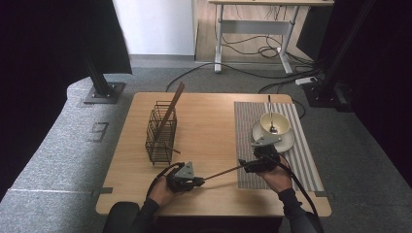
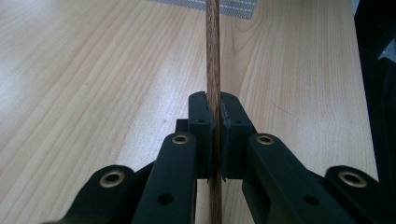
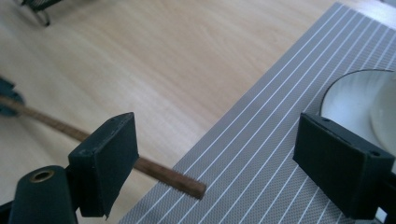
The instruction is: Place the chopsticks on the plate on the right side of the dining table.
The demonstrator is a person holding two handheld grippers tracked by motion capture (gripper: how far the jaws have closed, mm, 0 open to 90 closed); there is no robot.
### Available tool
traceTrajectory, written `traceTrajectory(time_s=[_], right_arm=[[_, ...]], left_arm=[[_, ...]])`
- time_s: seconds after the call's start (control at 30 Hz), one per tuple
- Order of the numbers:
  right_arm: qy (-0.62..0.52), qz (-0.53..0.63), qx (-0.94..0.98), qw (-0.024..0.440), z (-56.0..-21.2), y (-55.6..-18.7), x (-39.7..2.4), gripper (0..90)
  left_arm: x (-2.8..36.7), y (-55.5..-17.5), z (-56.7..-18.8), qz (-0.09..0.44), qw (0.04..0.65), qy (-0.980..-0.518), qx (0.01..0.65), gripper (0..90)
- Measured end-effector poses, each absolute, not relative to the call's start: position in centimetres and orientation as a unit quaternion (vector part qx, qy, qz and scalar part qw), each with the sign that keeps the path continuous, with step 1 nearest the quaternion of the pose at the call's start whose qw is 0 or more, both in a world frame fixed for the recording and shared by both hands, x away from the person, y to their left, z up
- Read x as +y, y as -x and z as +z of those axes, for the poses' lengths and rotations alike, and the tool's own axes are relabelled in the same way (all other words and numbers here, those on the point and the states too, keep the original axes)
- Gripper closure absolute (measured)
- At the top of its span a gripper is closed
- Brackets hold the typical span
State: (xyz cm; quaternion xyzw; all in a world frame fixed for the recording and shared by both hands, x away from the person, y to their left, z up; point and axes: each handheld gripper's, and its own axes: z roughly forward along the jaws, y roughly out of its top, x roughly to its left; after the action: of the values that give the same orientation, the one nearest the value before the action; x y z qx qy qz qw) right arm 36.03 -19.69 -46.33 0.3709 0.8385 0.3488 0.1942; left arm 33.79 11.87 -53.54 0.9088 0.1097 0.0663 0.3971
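Note:
My left gripper (image 1: 200, 180) (image 2: 213, 109) is near the table's front edge, shut on a thin brown wooden chopstick (image 1: 221, 173) (image 2: 213, 46). The stick runs to the right, roughly level, toward the grey striped placemat (image 1: 301, 160). My right gripper (image 1: 245, 166) (image 3: 219, 149) is at the mat's left edge with its jaws wide open. The chopstick's free end (image 3: 168, 176) lies between those jaws, close beside the left pad (image 3: 109, 158). The right pad (image 3: 341, 163) stands well clear of it.
A dark wire basket (image 1: 160, 133) stands at mid-left of the table with another chopstick (image 1: 172, 104) leaning up out of it. On the placemat (image 3: 261, 140), a white bowl (image 1: 274, 124) with a spoon (image 1: 270, 109) sits on a white plate (image 1: 286, 141) just behind my right gripper.

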Motion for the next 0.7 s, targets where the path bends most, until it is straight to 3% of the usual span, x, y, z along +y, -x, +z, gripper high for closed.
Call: traceTrajectory(time_s=[0.27,0.43,0.7], right_arm=[[-0.329,0.328,0.874,0.141,-47.2,-34.9,-18.9,11.2],[-0.297,0.301,0.899,0.111,-48.0,-34.4,-17.8,14.9],[-0.256,0.252,0.926,0.119,-49.3,-33.8,-16.3,35.7]], left_arm=[[11.5,-33.6,-53.7,0.051,0.385,-0.916,0.101,84.5],[11.4,-33.5,-53.7,0.045,0.381,-0.918,0.098,84.5],[11.1,-33.2,-53.6,0.046,0.372,-0.923,0.083,84.5]])
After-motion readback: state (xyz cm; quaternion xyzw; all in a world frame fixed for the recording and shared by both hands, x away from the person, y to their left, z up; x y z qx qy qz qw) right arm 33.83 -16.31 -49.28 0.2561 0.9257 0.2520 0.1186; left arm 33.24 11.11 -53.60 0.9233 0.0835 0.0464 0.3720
